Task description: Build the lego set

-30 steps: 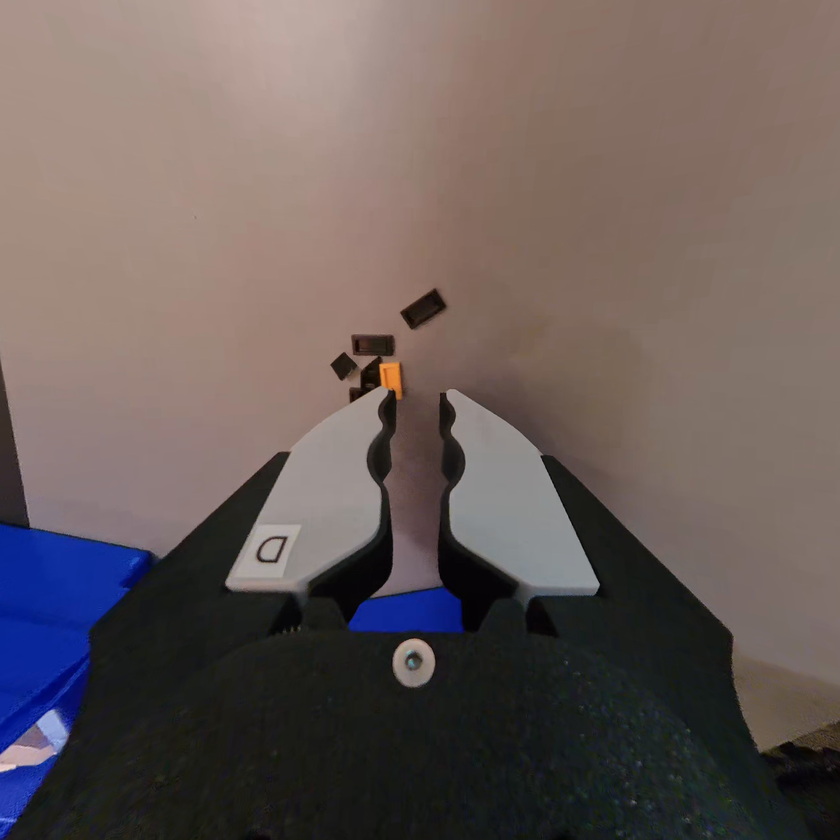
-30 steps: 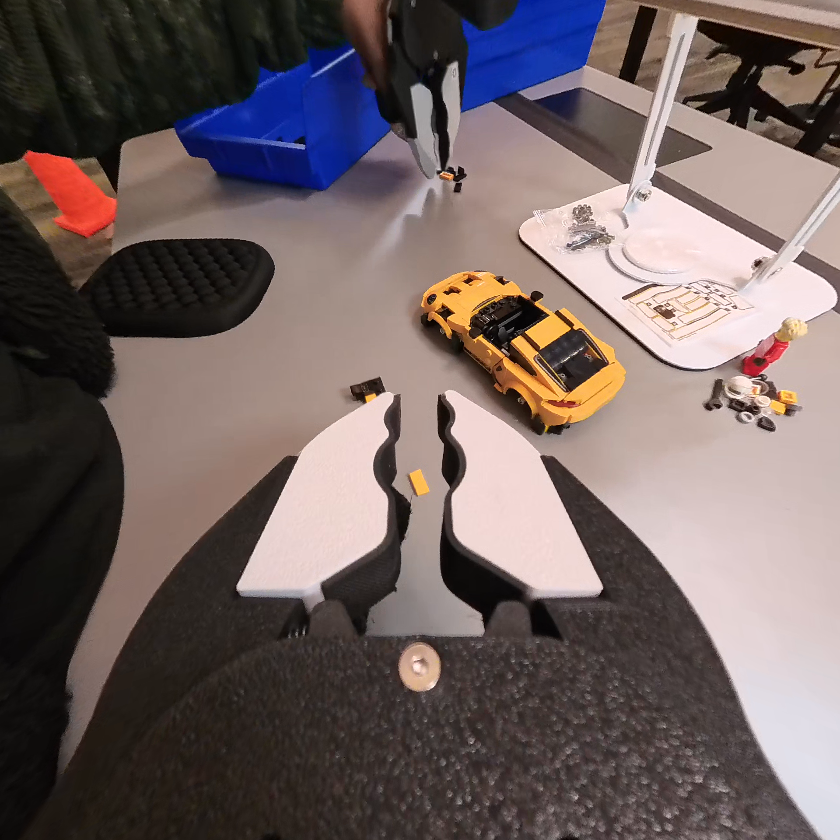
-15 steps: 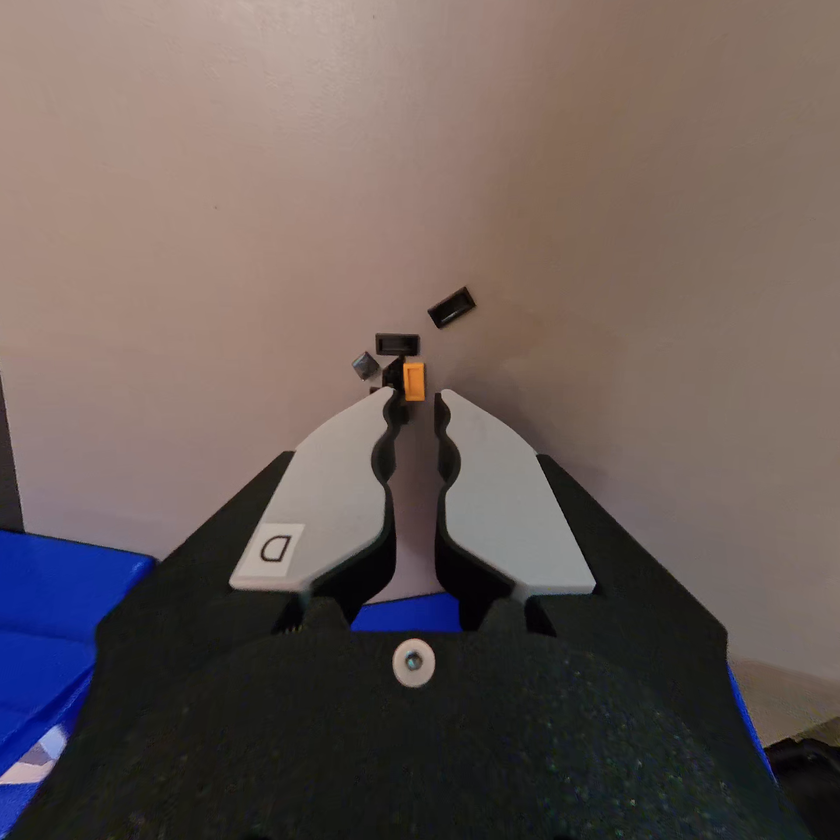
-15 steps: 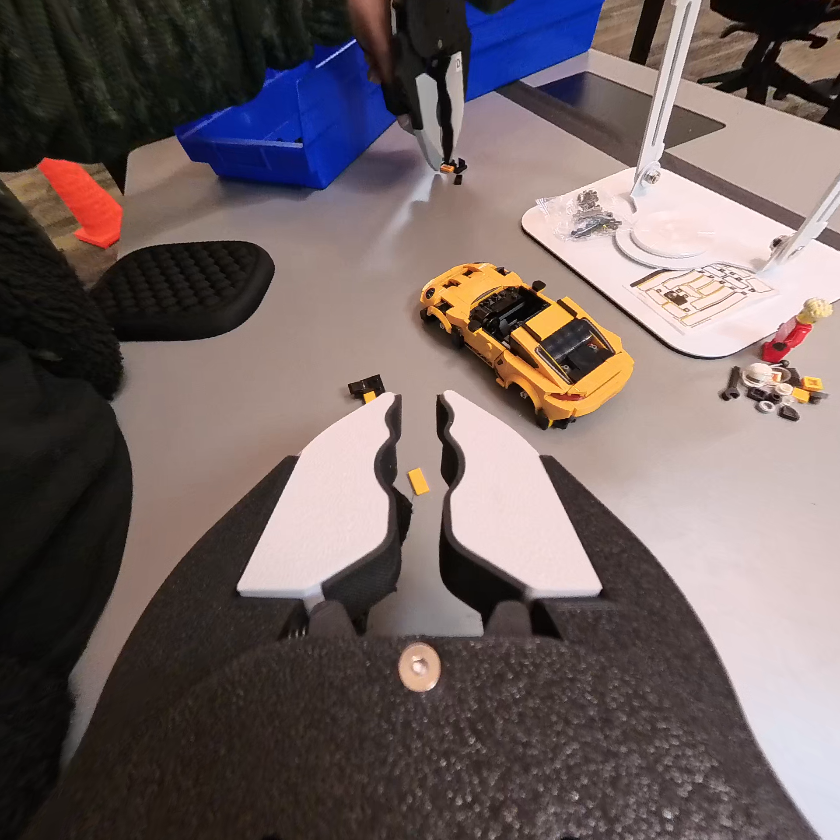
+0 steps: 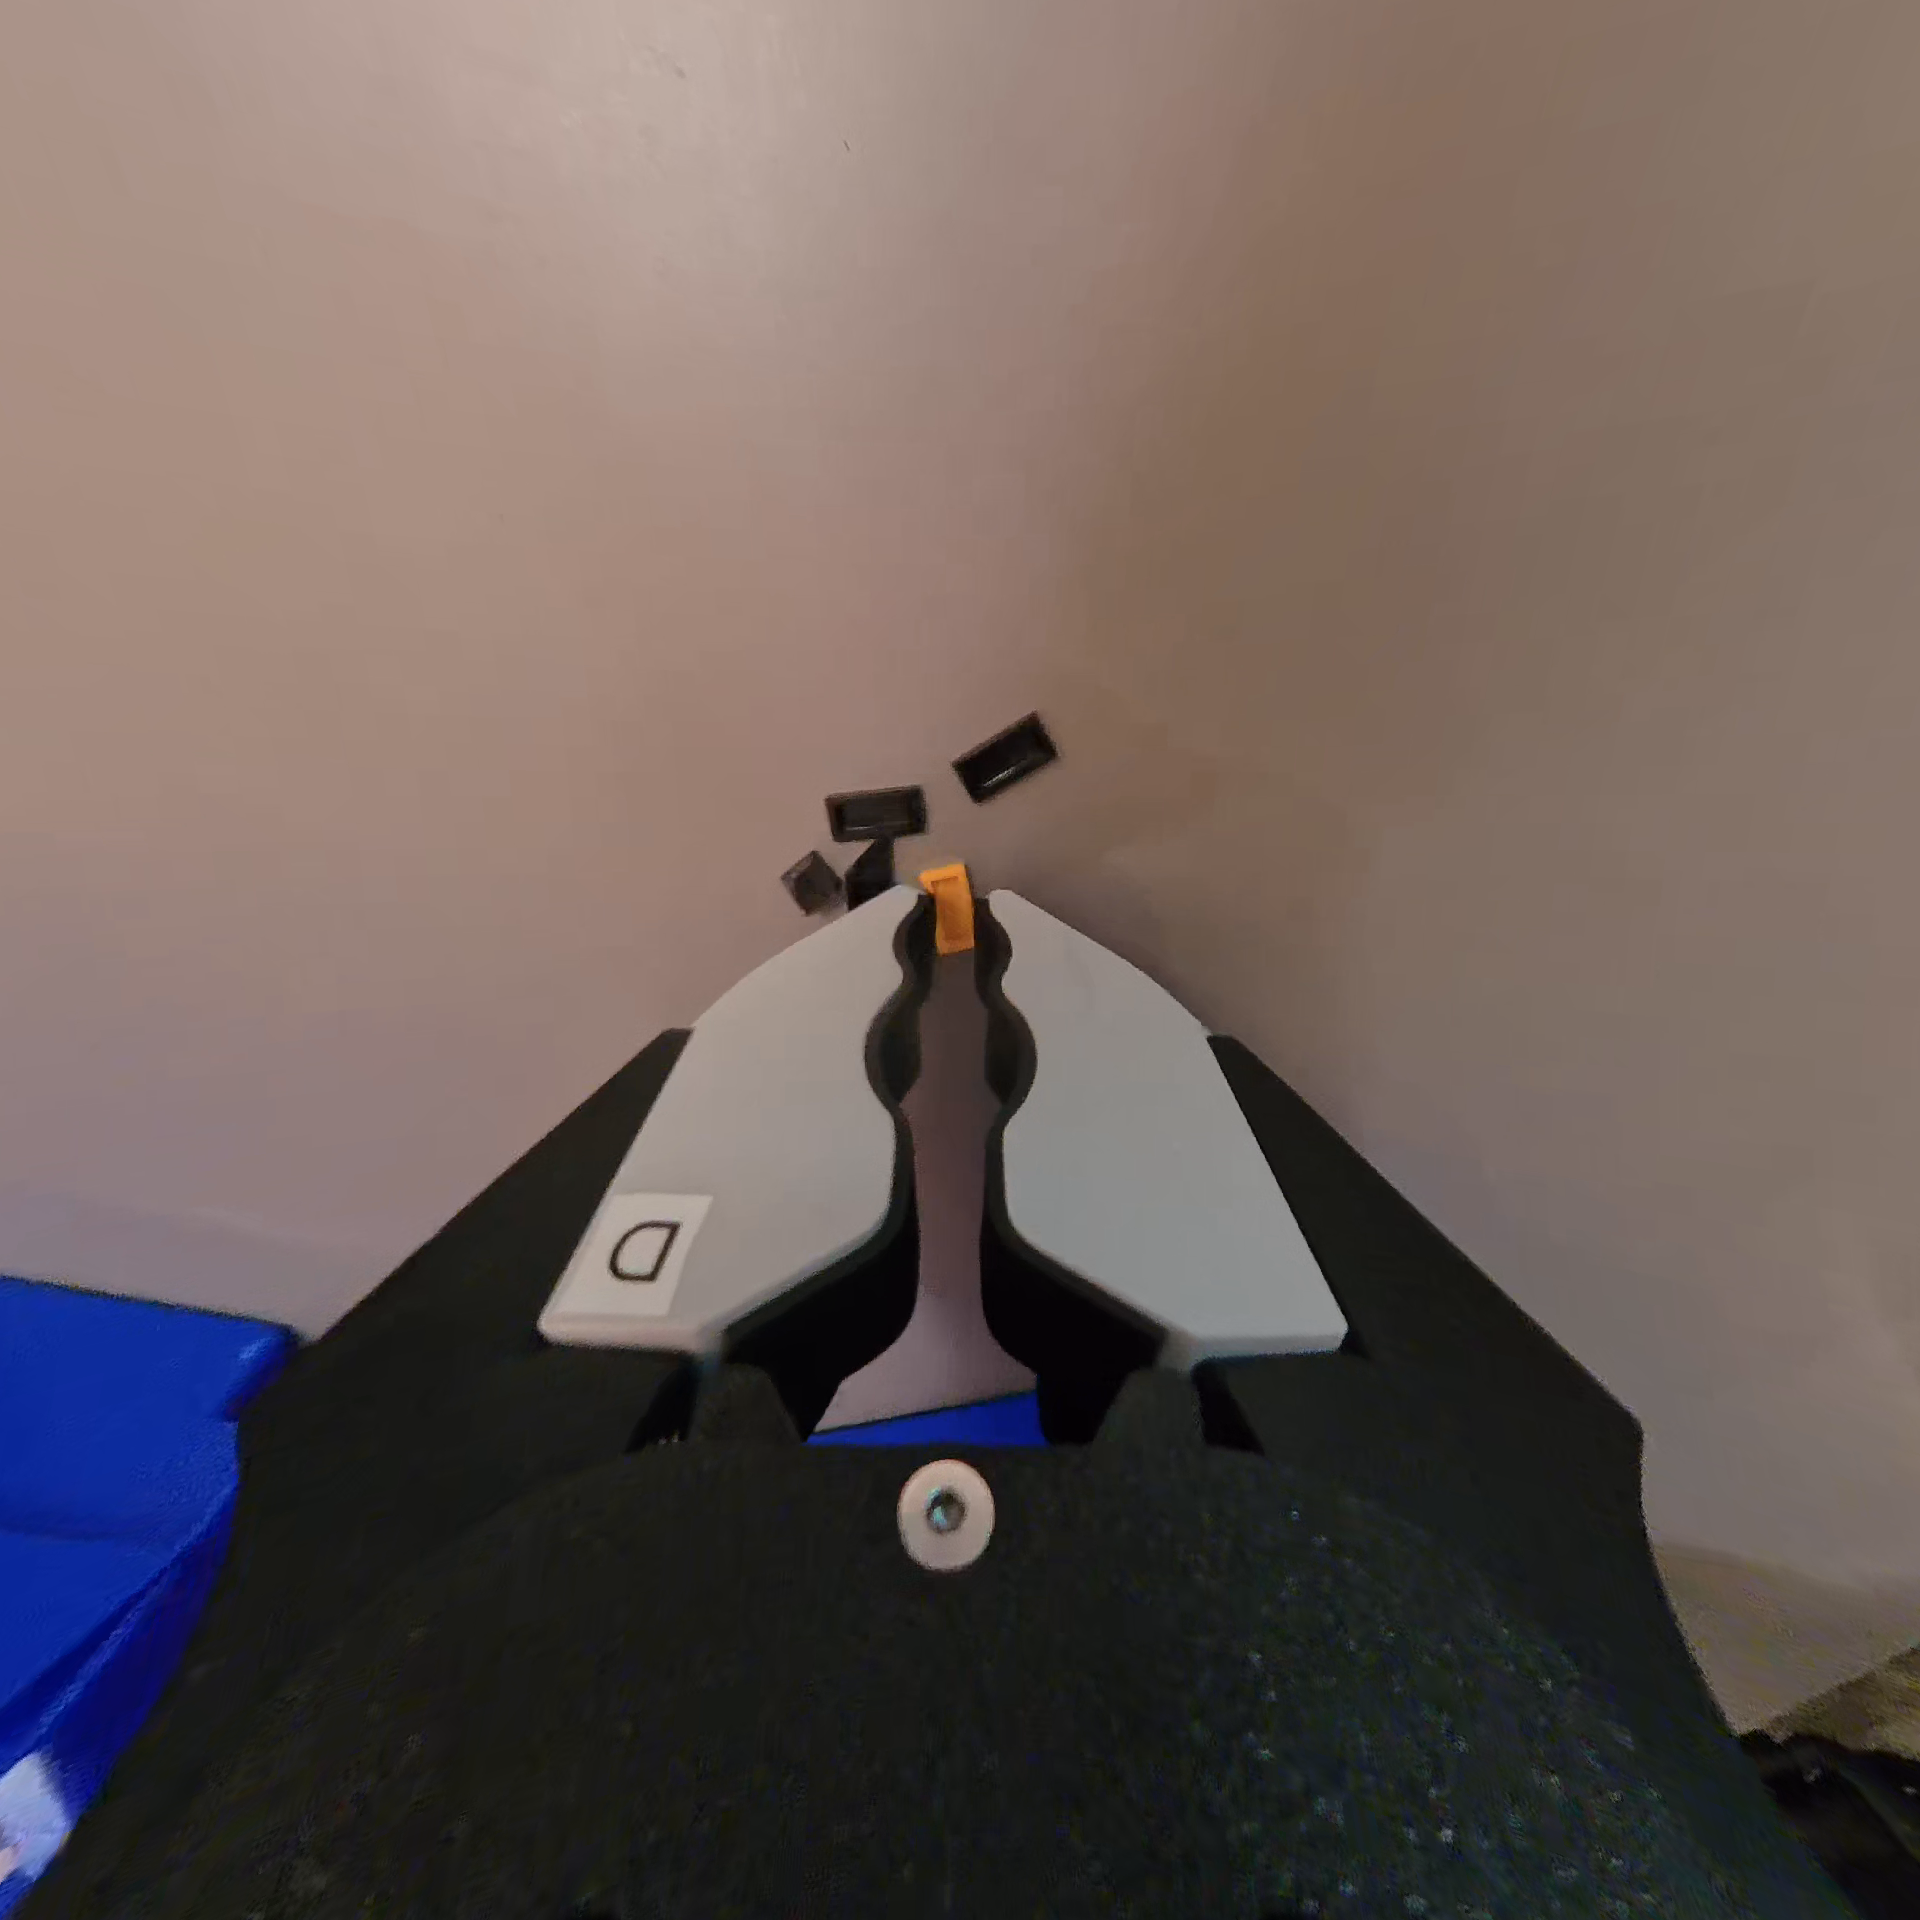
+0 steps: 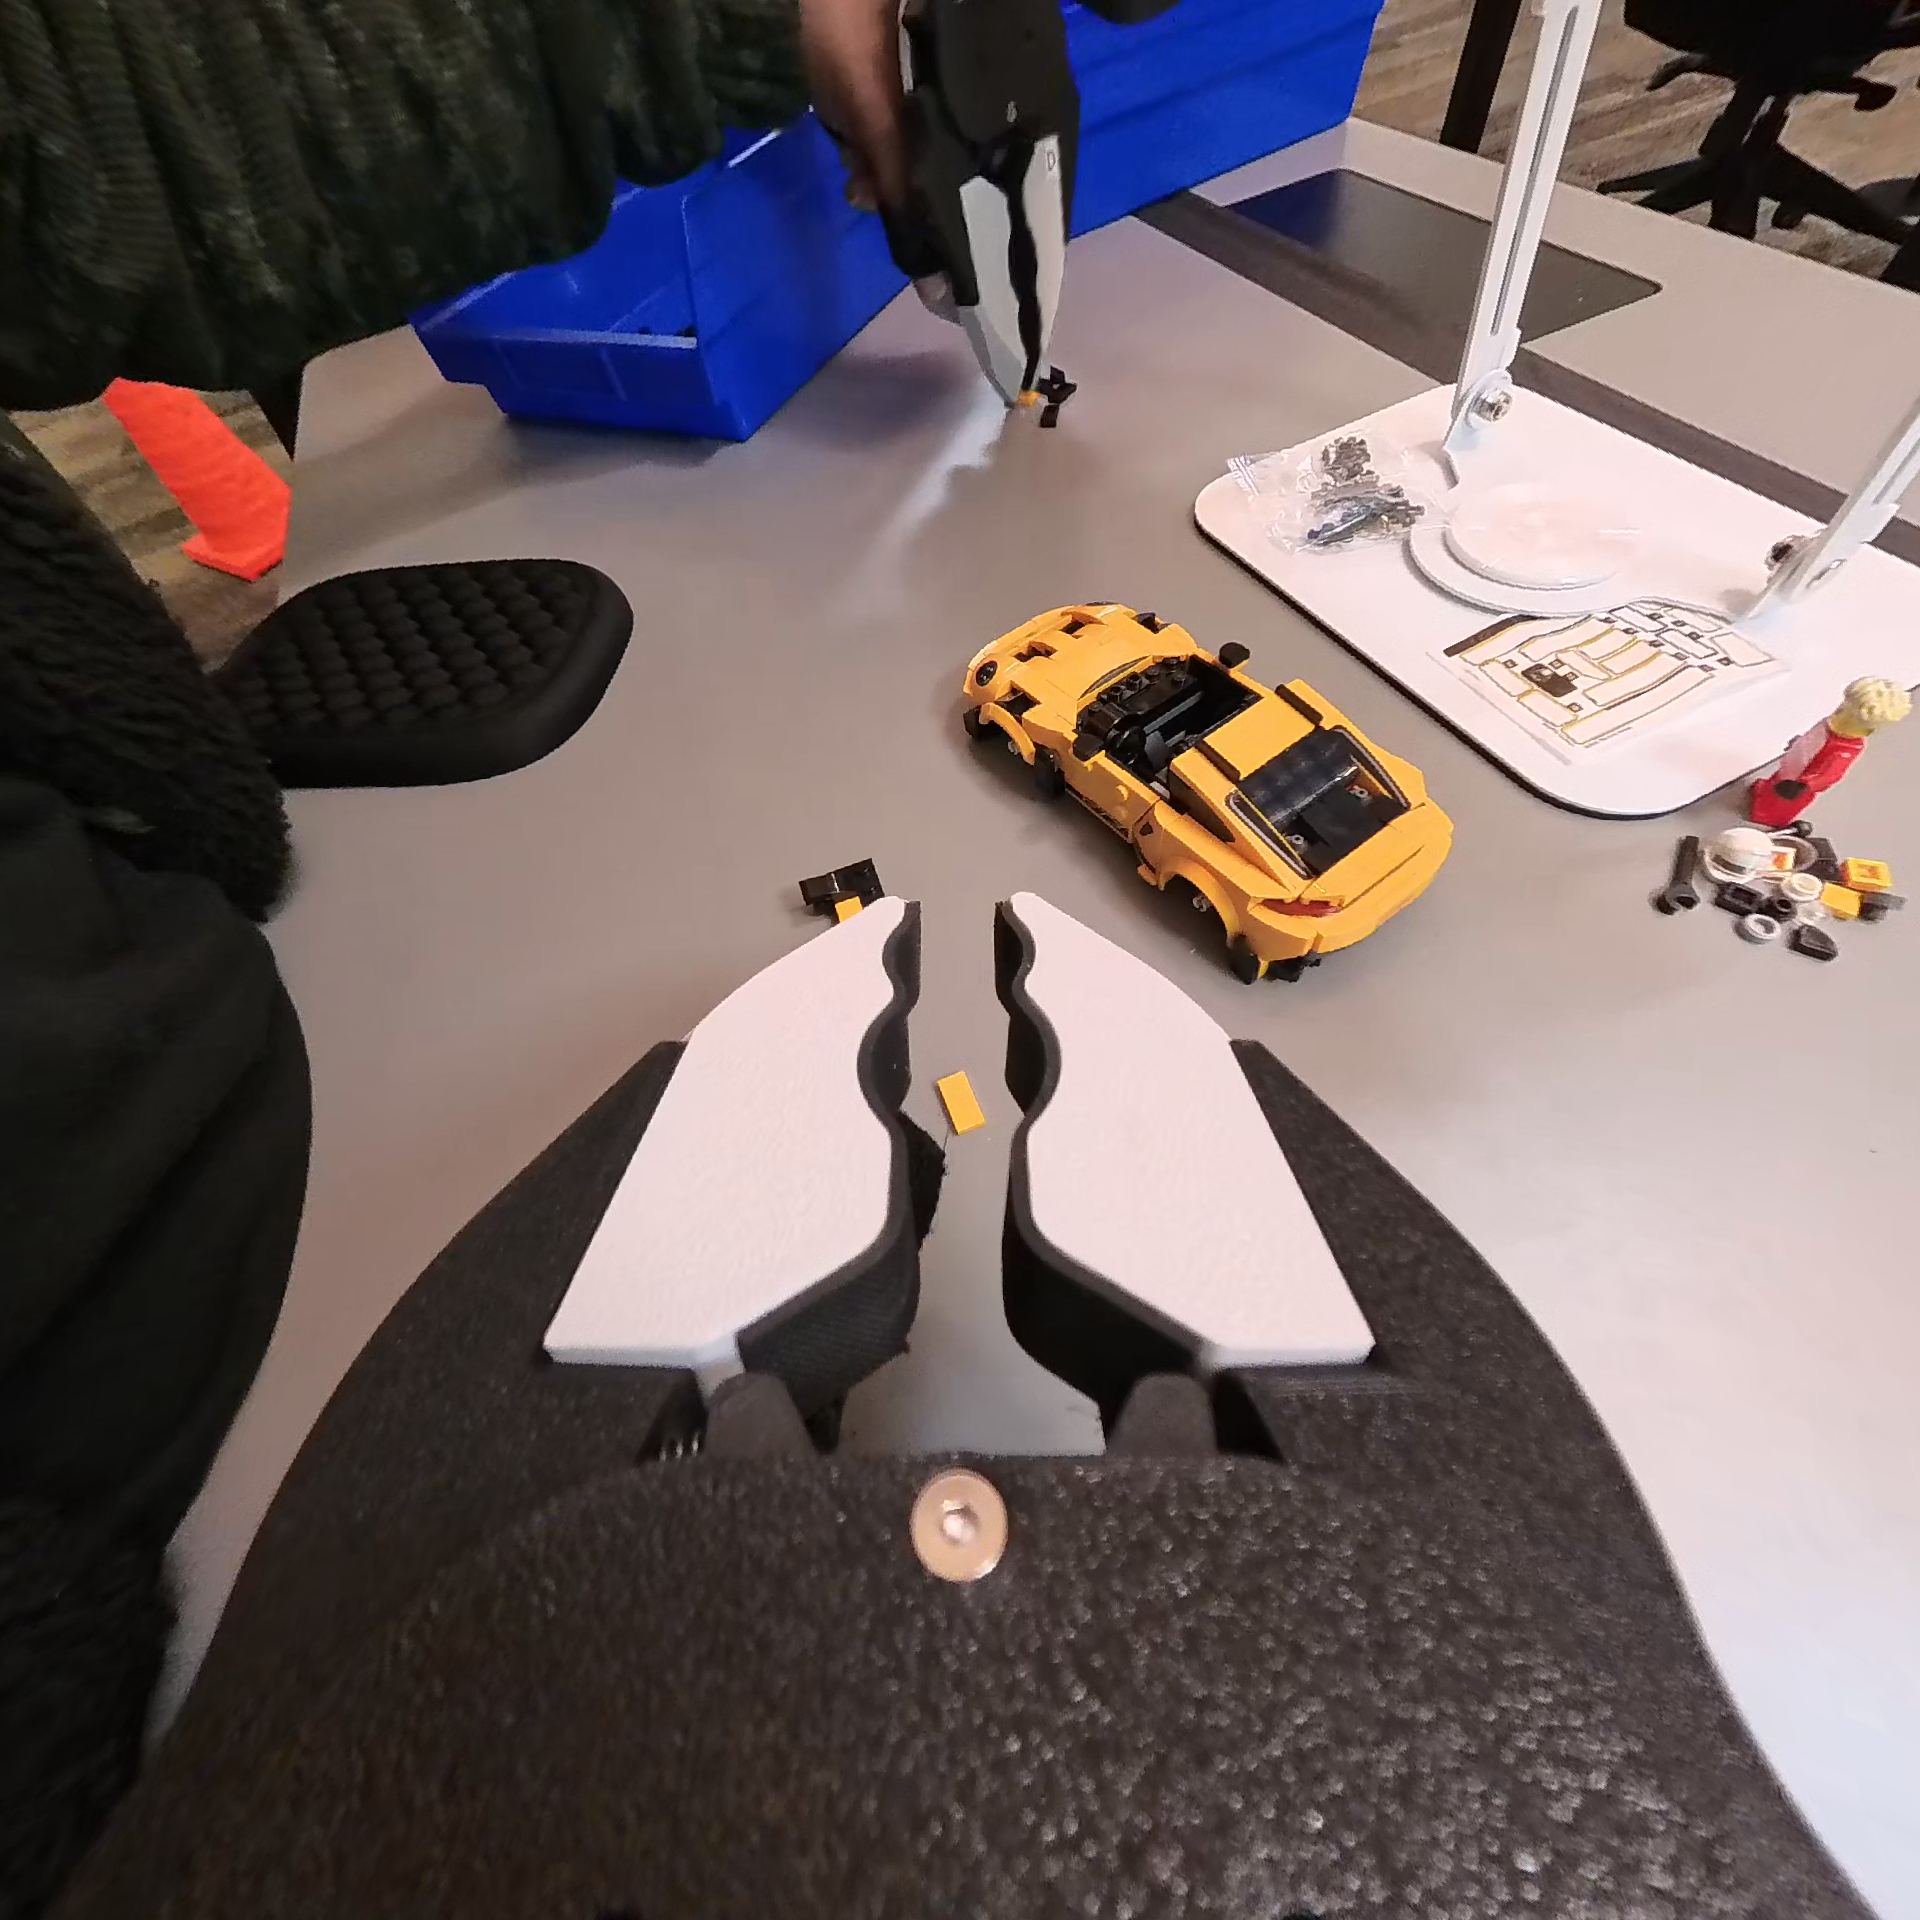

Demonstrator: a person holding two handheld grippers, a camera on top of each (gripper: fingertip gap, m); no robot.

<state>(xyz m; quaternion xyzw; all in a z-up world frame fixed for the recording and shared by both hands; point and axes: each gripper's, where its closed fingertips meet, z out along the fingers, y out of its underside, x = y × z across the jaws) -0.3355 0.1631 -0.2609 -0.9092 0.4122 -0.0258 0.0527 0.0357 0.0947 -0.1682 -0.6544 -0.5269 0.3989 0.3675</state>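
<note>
Left wrist view. Left gripper (image 5: 953, 902), grey fingers on black foam body, tips closed on a small orange lego piece (image 5: 950, 912) at the grey tabletop (image 5: 520, 520). Just beyond the tips, four small black lego pieces: one rectangular frame (image 5: 876, 811), a second rectangular frame (image 5: 1006, 755) farther right and tilted, one tiny cube (image 5: 808, 883), one narrow piece (image 5: 869, 871) partly hidden behind the left fingertip. Blue plastic bin (image 5: 94, 1455) at lower left edge.

Right wrist view. Right gripper (image 6: 956, 914), white fingers on black foam body, jaws apart, nothing held, hovering over the table. Flat orange lego tile (image 6: 960, 1102) lying on the table, seen between the fingers. Small black-and-orange lego piece (image 6: 840, 889) just beside the left fingertip. Yellow and black lego sports car (image 6: 1205, 779), roof open, on the table ahead and right. White base plate (image 6: 1351, 582) with white stand legs, bag of small parts (image 6: 1340, 499) and sticker sheet (image 6: 1600, 665). Red minifigure (image 6: 1829, 758) with loose small pieces (image 6: 1787, 894) at right. Black textured pad (image 6: 426, 665) at left.
</note>
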